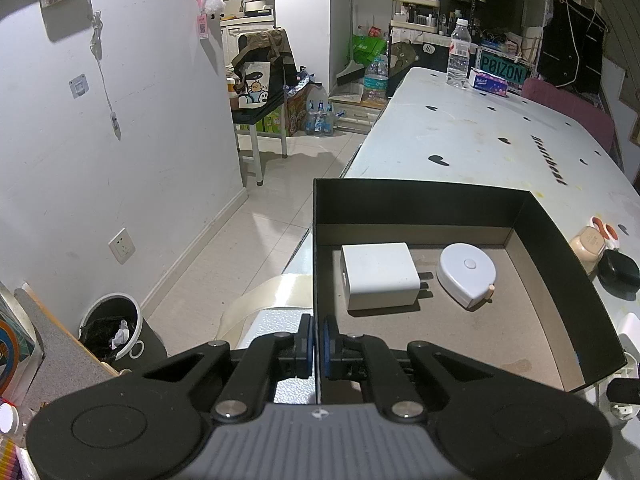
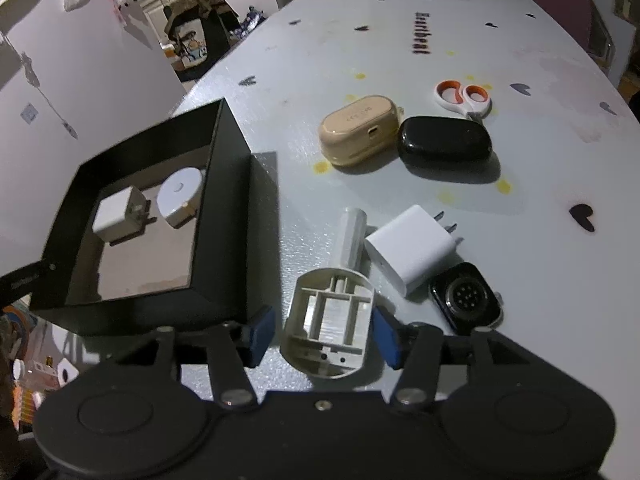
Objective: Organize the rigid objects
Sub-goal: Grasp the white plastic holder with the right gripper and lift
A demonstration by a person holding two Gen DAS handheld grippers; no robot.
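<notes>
On the white table (image 2: 400, 60), just right of the black box (image 2: 224, 216), the right gripper (image 2: 322, 334) is hanging over an off-white plastic piece (image 2: 330, 326), a hollow ribbed shell with a clear tube running out of its far end. Its blue pads (image 2: 262, 330) are standing either side of the shell; the right one looks at or very near the wall, the left one a little apart, so the jaws are spread and not yet pressing. The left gripper (image 1: 318, 340) is clenched on the near wall of the black box, steadying it. Inside are lying a white charger (image 1: 378, 276) and a round tape measure (image 1: 466, 274). The shell looks light, stiff and smooth, probably thin-walled, so a firm pinch across its broad curved sides seems safest; the tube would likely flex or slip. Just beside it are a second charger (image 2: 408, 254) and a watch body (image 2: 466, 298), and farther off a tan case (image 2: 360, 134), a black case (image 2: 444, 144) and scissors (image 2: 464, 98), all waiting outside the box.
</notes>
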